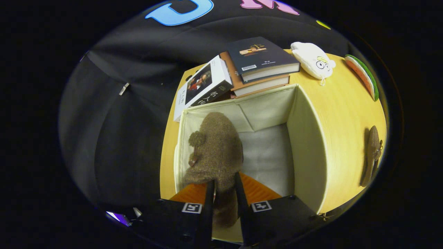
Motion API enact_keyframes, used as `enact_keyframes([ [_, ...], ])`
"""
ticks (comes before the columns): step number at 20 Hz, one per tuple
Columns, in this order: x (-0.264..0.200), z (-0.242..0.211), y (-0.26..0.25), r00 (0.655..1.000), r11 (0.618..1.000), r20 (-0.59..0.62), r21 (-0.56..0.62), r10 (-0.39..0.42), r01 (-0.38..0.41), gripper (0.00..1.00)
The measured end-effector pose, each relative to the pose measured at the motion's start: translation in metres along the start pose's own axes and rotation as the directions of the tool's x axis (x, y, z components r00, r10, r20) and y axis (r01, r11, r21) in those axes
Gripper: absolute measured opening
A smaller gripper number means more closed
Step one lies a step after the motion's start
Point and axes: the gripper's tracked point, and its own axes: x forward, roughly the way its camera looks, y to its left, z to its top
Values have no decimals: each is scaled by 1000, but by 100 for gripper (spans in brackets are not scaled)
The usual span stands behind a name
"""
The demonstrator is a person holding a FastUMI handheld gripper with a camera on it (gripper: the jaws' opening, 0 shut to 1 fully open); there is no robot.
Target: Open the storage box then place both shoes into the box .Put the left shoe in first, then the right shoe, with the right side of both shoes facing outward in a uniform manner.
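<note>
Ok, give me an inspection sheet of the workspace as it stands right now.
Surface: yellow wooden table, partly covered.
Job's things: open fabric storage box; brown fuzzy shoe hanging inside it along the left wall; second shoe lying on the table right of the box.
Clutter: books beyond the box; white plush pouch; watermelon-slice item.
Grippers: gripper, jaws pressed on the shoe's heel end.
Cables: nothing seen.
Surroundings: black cloth booth wall.

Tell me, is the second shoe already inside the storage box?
No, the second shoe lies on the table outside the storage box, while the tool holds the first shoe inside.
</note>
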Motion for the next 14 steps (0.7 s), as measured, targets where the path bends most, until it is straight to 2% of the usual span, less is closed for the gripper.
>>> enact_keyframes([
  [2,1,-9,5,999,999,-32,-28,32,-33,65],
  [5,-6,-6,15,997,996,-23,-39,77,-77,100],
  [14,-50,18,0,988,991,87,-56,124,-120,98],
])
